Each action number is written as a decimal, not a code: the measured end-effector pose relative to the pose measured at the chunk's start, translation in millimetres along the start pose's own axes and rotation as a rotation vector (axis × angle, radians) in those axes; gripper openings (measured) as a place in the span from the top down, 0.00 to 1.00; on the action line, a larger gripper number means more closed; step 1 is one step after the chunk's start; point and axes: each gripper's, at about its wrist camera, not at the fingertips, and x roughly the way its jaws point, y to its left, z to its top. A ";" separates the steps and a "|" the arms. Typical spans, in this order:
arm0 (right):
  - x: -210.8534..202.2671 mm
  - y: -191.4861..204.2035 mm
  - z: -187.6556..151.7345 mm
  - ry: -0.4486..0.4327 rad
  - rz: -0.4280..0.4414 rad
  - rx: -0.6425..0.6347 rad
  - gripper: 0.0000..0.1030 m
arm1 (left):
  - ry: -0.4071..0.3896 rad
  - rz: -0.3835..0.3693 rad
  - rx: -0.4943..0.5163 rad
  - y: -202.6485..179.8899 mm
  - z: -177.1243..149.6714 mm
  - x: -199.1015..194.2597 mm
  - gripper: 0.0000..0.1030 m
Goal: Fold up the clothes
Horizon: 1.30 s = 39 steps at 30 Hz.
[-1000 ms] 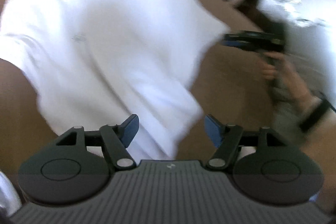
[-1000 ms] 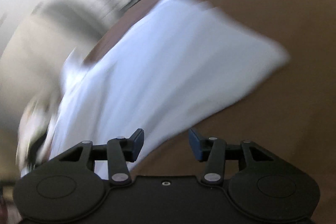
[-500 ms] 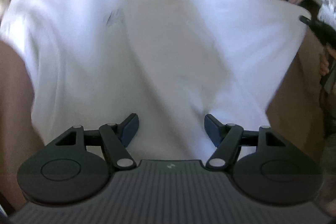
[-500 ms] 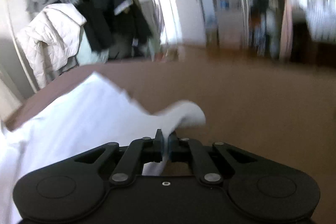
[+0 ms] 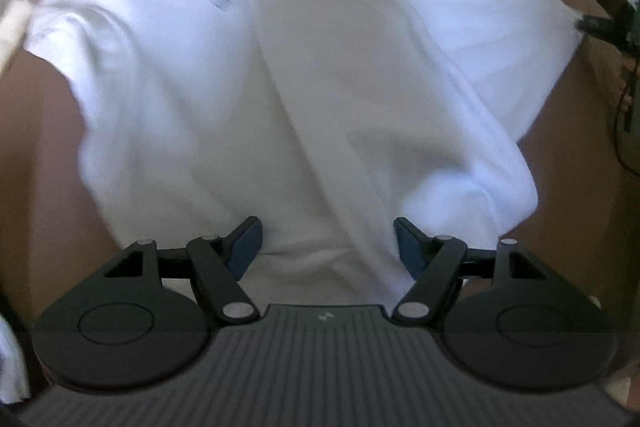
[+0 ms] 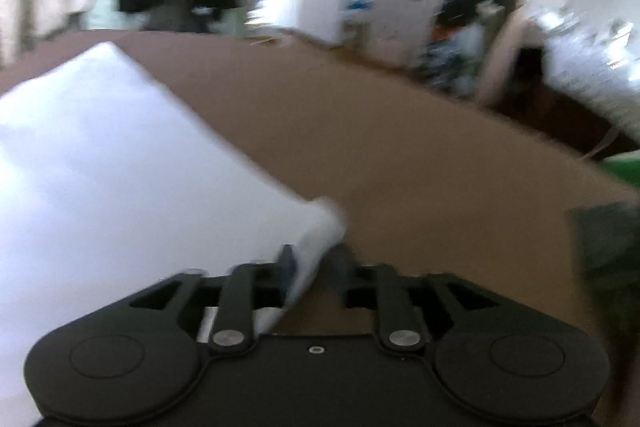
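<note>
Brown tabletop (image 5: 48, 163) carries a white shirt (image 5: 304, 75), spread flat with soft creases. Your left hand-held gripper (image 5: 327, 245) stands wide over its near hem. Your right hand-held gripper (image 6: 310, 267) is opening, one shirt corner between its jaws.

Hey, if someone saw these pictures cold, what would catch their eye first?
The white shirt, spread across the brown table and filling most of the left wrist view. Next, the right gripper at the shirt's corner, its jaws opening with a fold of white cloth between them. Behind the table, a cluttered room blurs past.
</note>
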 end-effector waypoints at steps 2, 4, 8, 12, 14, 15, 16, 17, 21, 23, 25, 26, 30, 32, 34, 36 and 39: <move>-26.3 -1.2 7.6 -0.041 0.032 0.020 0.64 | -0.076 0.039 -0.085 42.7 -2.6 -22.4 0.30; -54.1 4.6 13.9 -0.066 0.166 0.021 0.60 | -0.145 0.090 -0.196 78.4 -3.0 -40.4 0.26; -106.5 46.1 14.4 -0.007 0.606 -0.049 0.52 | -0.102 0.189 -0.346 130.5 -6.7 -26.5 0.25; -138.5 105.6 -14.4 0.190 1.052 -0.107 0.49 | -0.069 0.001 -0.591 168.1 -14.0 4.9 0.21; -149.2 132.9 -33.7 0.260 1.145 -0.150 0.49 | -0.115 -0.035 -0.658 177.3 -13.5 4.2 0.21; -152.9 143.8 -43.3 0.272 1.151 -0.175 0.48 | -0.134 -0.042 -0.665 177.6 -11.8 5.0 0.18; -154.8 153.1 -51.4 0.273 1.140 -0.200 0.48 | -0.142 -0.051 -0.655 175.8 -8.7 7.8 0.16; -154.5 159.9 -57.4 0.267 1.124 -0.224 0.48 | -0.149 -0.056 -0.642 173.5 -5.3 10.8 0.12; -152.5 166.6 -76.6 0.233 1.095 -0.241 0.48 | -0.165 0.019 -0.429 141.4 16.2 21.2 0.97; -152.3 165.4 -82.8 0.264 1.131 -0.233 0.48 | -0.215 0.010 -0.384 124.3 20.2 8.9 0.95; -149.4 169.3 -86.4 0.261 1.117 -0.268 0.48 | -0.249 0.165 -0.330 106.2 19.3 -3.7 0.93; -148.5 168.9 -90.3 0.252 1.108 -0.288 0.48 | -0.255 0.221 -0.310 99.4 16.6 -6.0 0.92; -149.4 161.8 -100.8 0.210 1.104 -0.339 0.48 | -0.159 0.558 -0.283 85.4 11.0 5.1 0.87; -151.6 158.7 -102.9 0.196 1.098 -0.361 0.48 | -0.101 0.692 -0.241 100.4 19.4 9.0 0.89; -155.0 158.7 -102.4 0.200 1.087 -0.381 0.48 | -0.121 0.436 -0.396 123.6 15.0 3.7 0.88; -160.4 156.3 -102.5 0.222 1.109 -0.412 0.46 | -0.153 0.311 -0.477 130.7 13.0 -4.1 0.87; -169.2 153.0 -107.2 0.247 1.167 -0.486 0.46 | -0.187 0.414 -0.376 103.8 13.9 -15.2 0.80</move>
